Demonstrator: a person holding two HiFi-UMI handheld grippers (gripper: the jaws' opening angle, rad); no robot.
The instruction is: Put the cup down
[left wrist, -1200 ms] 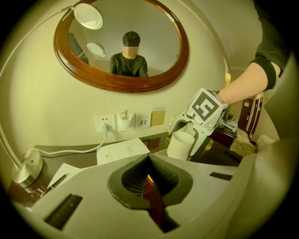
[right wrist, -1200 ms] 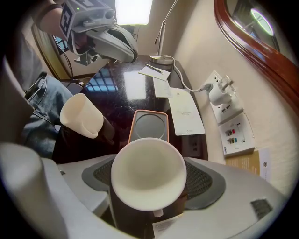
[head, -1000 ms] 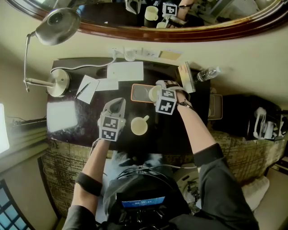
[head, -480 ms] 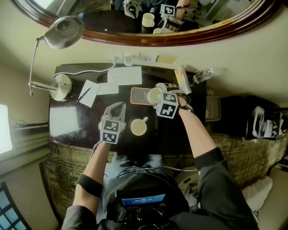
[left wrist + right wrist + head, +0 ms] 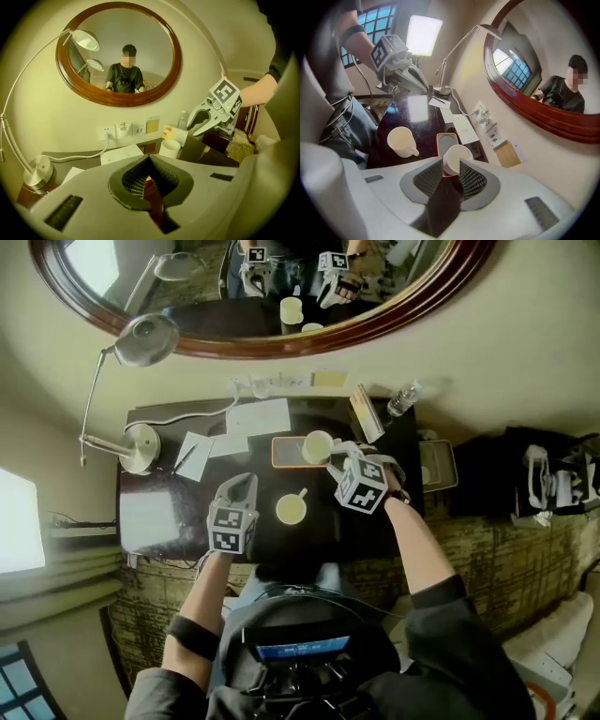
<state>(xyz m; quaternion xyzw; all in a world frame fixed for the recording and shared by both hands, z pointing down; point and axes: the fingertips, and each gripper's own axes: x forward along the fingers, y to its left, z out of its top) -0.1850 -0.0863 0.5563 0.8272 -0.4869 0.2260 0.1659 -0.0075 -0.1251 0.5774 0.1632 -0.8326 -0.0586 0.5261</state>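
Jaws of right gripper (image 5: pixel 451 165) just closing, narrowly apart, empty, cup (image 5: pixel 317 446) parked on tray (image 5: pixel 284 455); left gripper (image 5: pixel 149 160) pressed together. Back away cleanly.

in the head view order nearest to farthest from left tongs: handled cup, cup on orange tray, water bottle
1. Cream handled cup, just right of the left tongs.
2. Cream cup on the orange tray, farther back.
3. Clear plastic water bottle, back right.

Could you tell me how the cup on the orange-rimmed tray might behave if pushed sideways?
The cup looks rigid and smooth, probably ceramic, so it would likely slide, then might catch on the rim of the tray and tip. It appears empty, so probably light.
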